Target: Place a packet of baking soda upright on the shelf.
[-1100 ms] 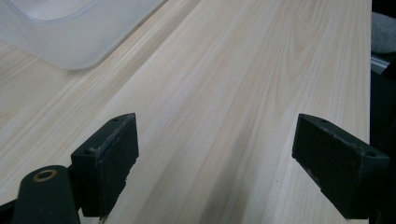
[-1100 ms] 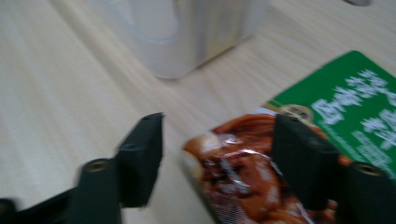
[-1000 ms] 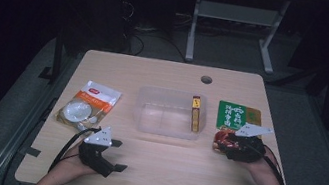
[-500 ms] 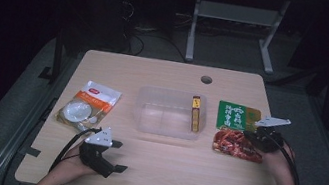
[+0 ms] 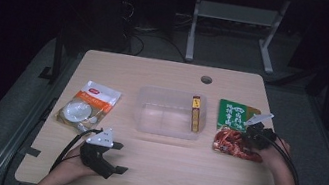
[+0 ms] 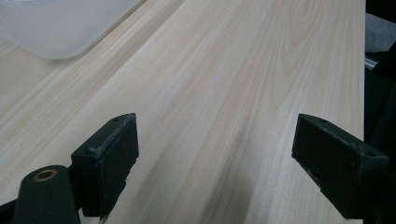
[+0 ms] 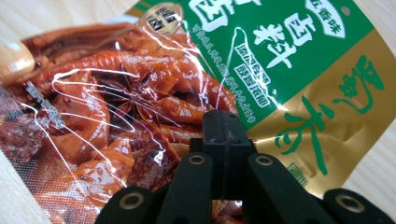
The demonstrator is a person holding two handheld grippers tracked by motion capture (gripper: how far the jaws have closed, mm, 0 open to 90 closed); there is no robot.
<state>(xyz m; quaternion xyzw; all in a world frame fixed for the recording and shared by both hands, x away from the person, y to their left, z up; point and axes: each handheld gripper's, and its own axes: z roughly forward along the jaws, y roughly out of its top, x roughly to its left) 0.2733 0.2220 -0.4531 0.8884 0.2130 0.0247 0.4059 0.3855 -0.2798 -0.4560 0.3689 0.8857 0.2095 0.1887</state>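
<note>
Packet of glossy, crinkled plastic lay flat at the right of the table, just beside a clear tub. Its far half was green with white print, its near half showed red-brown food, and a gold band ran along one edge, as the right gripper view made plain.

Right gripper rested at the packet's right edge. Its jaws had just been closing and now stood fully together. In the right gripper view they lay over the film; whether any film was pinched between them I could not tell. A second earlier this gripper sat over the packet's near end; half a second ago it was out past the right edge, and since then it had come back in to that edge.

Left gripper sat on the near left of the pale wood-grain table, in the same place as before. Its blocky black jaws stood wide apart with nothing between them, bare wood under them in the left gripper view.

The tub was rectangular, frosted, with rounded corners, and held a slim yellow-brown bar along its right wall. An orange-and-white pouch with a round window lay left of the tub, well apart from the packet.
</note>
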